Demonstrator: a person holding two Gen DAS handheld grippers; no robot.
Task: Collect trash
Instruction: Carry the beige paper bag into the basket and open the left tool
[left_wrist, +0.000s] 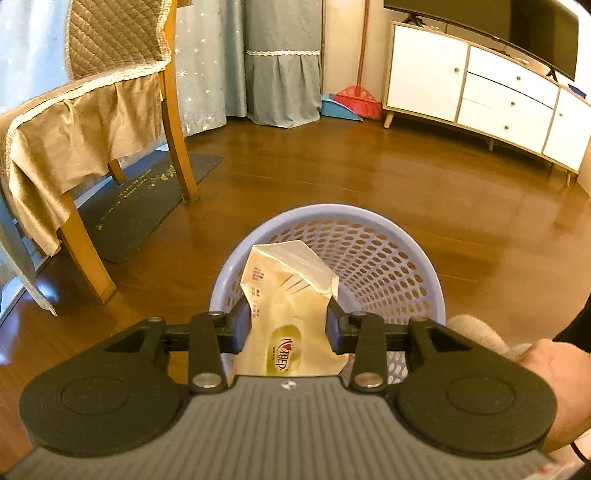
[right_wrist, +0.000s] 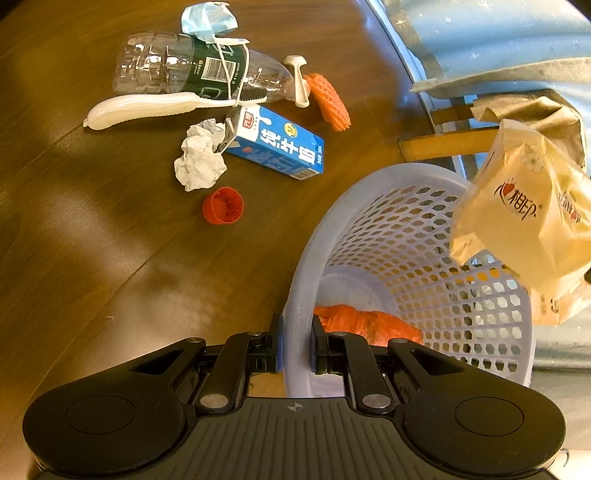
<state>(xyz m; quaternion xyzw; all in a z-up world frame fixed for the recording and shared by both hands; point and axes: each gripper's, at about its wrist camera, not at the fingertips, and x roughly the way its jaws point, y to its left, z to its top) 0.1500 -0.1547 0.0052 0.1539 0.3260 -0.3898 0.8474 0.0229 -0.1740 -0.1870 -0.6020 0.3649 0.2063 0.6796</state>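
Observation:
A cream tissue packet (left_wrist: 288, 273) stands between the fingers of my left gripper (left_wrist: 288, 310), right over the lilac mesh basket (left_wrist: 388, 251). The jaws stand apart and do not squeeze the packet. From the right wrist, the same packet (right_wrist: 524, 206) hangs over the basket's far rim. My right gripper (right_wrist: 296, 343) is shut on the near rim of the basket (right_wrist: 369, 184); an orange bag (right_wrist: 369, 321) lies inside. On the floor lie a clear bottle (right_wrist: 177, 66), a blue milk carton (right_wrist: 280, 144), crumpled paper (right_wrist: 199, 158), a red cap (right_wrist: 223, 205), an orange foam net (right_wrist: 328, 99) and a face mask (right_wrist: 208, 18).
A covered wooden chair (left_wrist: 110, 147) stands to the left over a dark mat (left_wrist: 147, 199). A white TV cabinet (left_wrist: 498, 99) runs along the right wall, with a red broom (left_wrist: 354, 99) in the corner. A person's hand (left_wrist: 565, 373) and a plush slipper (left_wrist: 476, 328) are beside the basket.

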